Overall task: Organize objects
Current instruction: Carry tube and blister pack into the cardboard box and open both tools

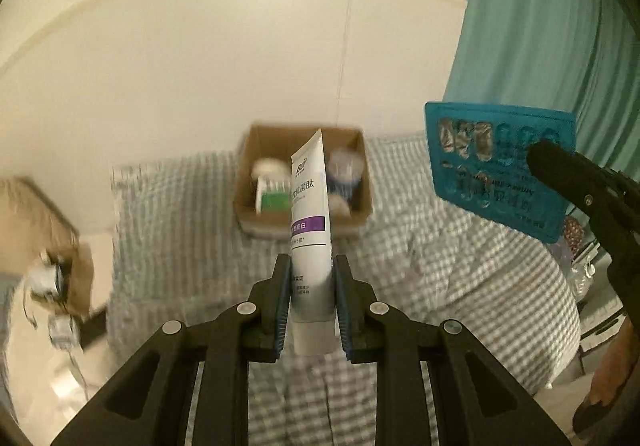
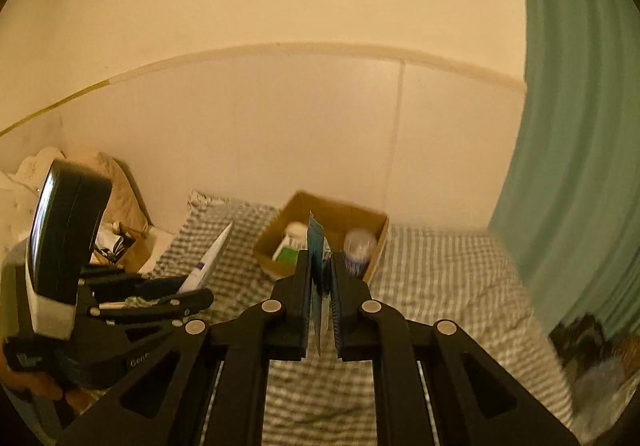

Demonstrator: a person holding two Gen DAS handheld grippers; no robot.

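My left gripper is shut on a white toothpaste tube with a purple band, held upright above the checked bedspread. It also shows in the right wrist view. My right gripper is shut on a blue blister pack, seen edge-on; in the left wrist view the blister pack hangs at the right. An open cardboard box sits ahead on the bed, holding a green-and-white box and a round container. Both grippers are short of the cardboard box.
The grey checked bedspread covers the bed, against a cream wall. A teal curtain hangs at the right. Another cardboard box with clutter stands at the left. Pillows lie at the far left.
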